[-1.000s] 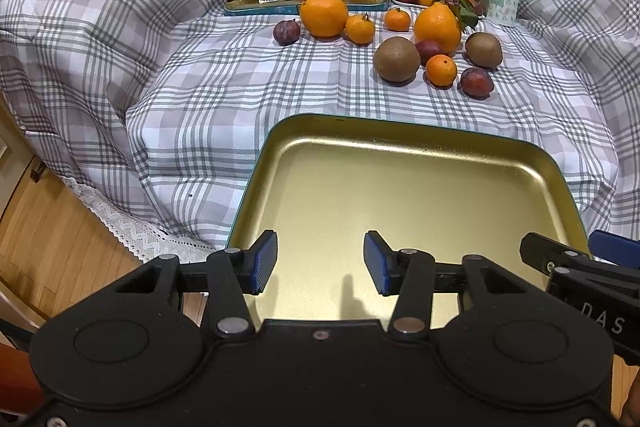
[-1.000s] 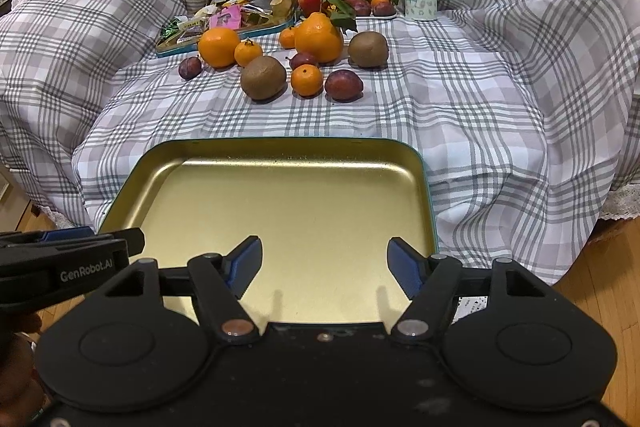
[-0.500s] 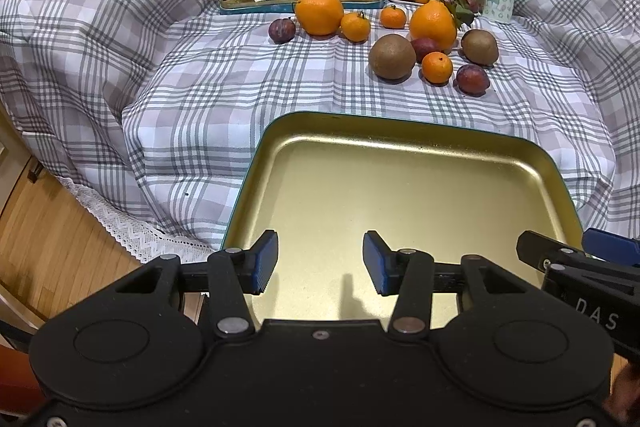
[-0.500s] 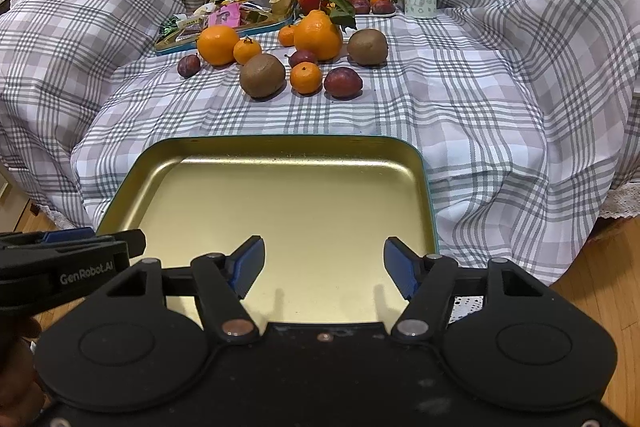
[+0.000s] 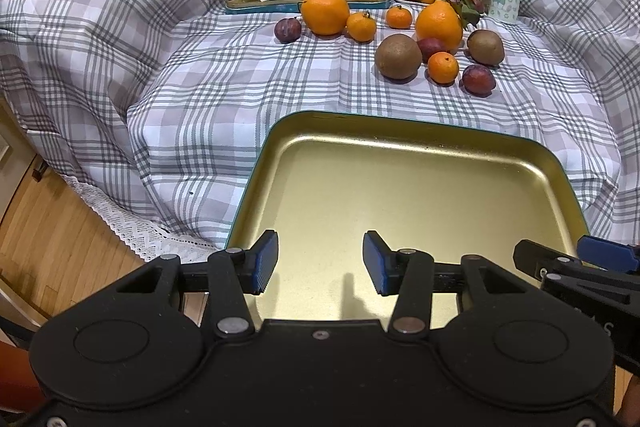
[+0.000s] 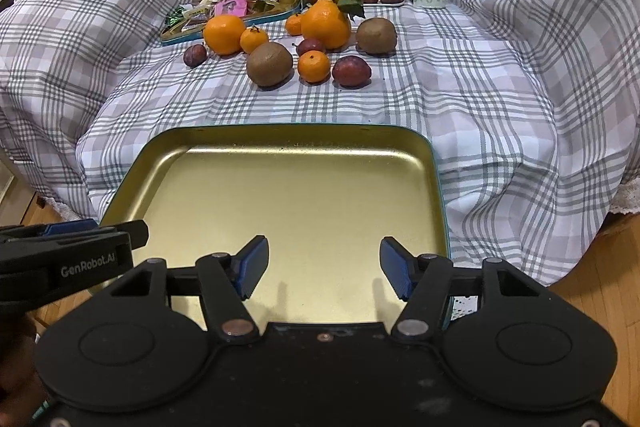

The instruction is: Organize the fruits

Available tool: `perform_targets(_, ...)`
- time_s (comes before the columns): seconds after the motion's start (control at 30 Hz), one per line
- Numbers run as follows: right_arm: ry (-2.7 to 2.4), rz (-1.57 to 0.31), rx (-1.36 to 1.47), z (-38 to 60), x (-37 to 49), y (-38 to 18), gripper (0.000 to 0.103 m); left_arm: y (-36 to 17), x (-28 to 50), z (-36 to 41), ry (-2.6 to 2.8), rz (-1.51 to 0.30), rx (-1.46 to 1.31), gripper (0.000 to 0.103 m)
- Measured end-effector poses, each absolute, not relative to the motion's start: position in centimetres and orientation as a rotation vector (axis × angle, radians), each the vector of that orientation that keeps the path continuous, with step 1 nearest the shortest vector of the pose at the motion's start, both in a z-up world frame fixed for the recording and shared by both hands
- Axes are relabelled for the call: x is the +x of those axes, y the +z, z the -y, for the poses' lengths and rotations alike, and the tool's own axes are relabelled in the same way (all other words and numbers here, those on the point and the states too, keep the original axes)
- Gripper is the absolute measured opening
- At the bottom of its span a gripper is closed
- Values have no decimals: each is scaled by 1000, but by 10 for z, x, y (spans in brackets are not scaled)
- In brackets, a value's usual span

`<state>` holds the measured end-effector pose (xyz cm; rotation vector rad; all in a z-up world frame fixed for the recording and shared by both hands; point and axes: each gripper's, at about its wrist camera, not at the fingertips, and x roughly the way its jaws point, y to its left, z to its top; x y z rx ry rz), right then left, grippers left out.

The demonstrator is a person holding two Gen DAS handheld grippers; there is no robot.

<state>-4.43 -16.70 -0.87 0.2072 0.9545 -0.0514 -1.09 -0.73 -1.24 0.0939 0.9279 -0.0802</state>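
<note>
1. Checked bedding (image 5: 200, 99) covers the bed under everything; nearest me lies the empty gold tray (image 5: 400, 143), with my left gripper (image 5: 320, 263) hovering over it, released and holding nothing.
2. My right gripper (image 6: 322, 263) hangs over the same tray; its jaws have just been closing, nothing between them, so I should reopen them before reaching.
3. Beyond the tray, well apart, sit the loose fruits: the big kiwi (image 6: 269, 63), small mandarin (image 6: 314, 67) and plum (image 6: 351, 71) lie closest.
4. I judge the plum easiest first: approach from above and squeeze gently.
</note>
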Motion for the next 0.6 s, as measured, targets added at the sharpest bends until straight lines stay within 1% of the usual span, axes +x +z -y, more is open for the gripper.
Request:
perform_targets(0.1,-49,-948,186,164,-45,-8,64,-13,-11,7,-74,-926,90,54)
perform_targets(0.23,-49,-951,176,164,-44,-9,59,-14,-10,5,-68,-926,75,54)
perform_targets(0.33,-38,-975,190,165,-42,-11,58,-14,-9,3,-61,-926,65,54)
perform_targets(0.4,-17,-987,194,165,-40,-12,55,-14,-7,2,-75,-931,49,52)
perform_targets(0.43,-11,-984,189,163,-40,-12,54,-14,-6,2,-83,-935,49,49)
perform_targets(0.6,-3,-938,182,164,-37,-8,52,-6,-1,1,-107,-907,58,48)
